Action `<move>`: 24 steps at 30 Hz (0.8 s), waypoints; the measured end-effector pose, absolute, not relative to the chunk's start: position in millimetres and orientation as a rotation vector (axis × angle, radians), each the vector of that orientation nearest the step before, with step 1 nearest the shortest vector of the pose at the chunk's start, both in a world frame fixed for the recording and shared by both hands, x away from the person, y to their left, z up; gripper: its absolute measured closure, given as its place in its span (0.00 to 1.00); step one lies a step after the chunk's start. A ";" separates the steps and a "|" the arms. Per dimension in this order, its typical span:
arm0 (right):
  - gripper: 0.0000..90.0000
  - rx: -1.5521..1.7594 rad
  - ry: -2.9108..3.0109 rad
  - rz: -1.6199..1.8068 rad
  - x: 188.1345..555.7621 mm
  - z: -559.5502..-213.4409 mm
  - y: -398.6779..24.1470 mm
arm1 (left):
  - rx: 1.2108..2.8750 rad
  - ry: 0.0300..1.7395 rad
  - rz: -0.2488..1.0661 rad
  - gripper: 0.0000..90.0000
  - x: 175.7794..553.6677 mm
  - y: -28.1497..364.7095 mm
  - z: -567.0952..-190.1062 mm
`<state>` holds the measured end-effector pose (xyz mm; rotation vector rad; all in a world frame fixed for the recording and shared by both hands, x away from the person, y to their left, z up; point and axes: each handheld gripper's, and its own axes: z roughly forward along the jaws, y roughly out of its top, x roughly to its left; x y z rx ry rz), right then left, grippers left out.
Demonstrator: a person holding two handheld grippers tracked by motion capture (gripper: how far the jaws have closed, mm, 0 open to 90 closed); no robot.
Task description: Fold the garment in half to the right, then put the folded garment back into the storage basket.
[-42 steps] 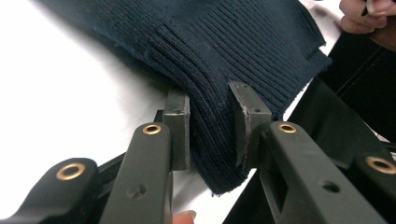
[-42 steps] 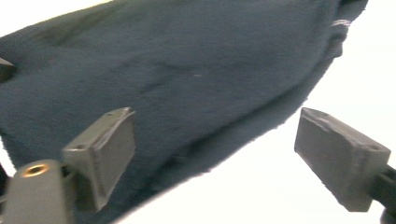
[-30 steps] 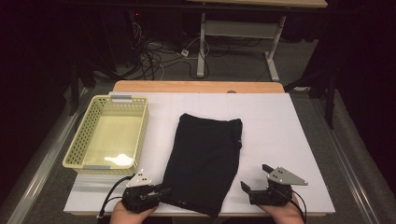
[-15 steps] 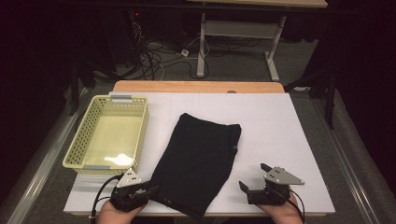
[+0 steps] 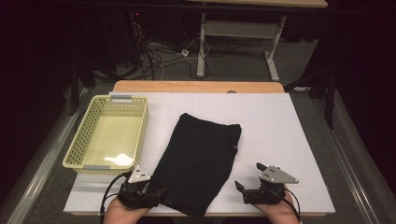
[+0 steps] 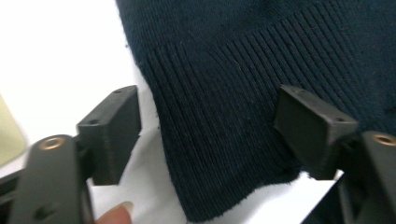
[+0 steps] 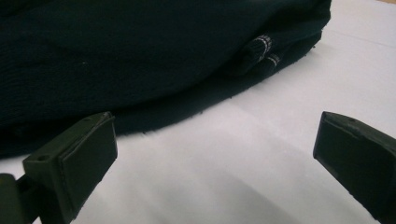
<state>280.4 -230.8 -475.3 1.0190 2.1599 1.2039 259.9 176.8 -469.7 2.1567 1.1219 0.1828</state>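
A dark navy knit garment lies folded on the white table top, slanting toward the near left. My left gripper sits at its near left corner. In the left gripper view the ribbed hem lies between the jaws of my left gripper; they have just been opening and the pads stand clear of the cloth. My right gripper rests to the right of the garment, open over bare table. In the right gripper view the garment's edge lies beyond the jaws of the right gripper.
A pale yellow perforated basket stands at the left of the table, close to my left gripper. Bare white surface lies to the right of the garment. The table's near edge is just below both hands. Cables and desk legs are on the floor beyond.
My left gripper pulled the garment's near corner to the left, then opened and let go of the hem. The right gripper has stayed in place.
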 end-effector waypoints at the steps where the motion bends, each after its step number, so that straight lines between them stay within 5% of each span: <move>1: 0.01 1.018 2.159 1.203 280.7 -475.4 -230.5 | 2.145 1.127 0.149 0.36 261.0 177.6 -471.2; 5: 0.01 1.033 2.146 1.211 279.6 -475.2 -232.0 | 2.107 1.107 0.048 0.48 264.7 183.3 -476.2; 11: 0.01 1.045 2.129 1.213 278.0 -473.3 -234.1 | 2.123 1.042 0.076 0.70 263.6 181.2 -475.7; 24: 0.02 1.056 2.059 1.268 295.9 -451.1 -226.3 | 2.170 1.008 0.142 0.75 261.9 175.3 -472.9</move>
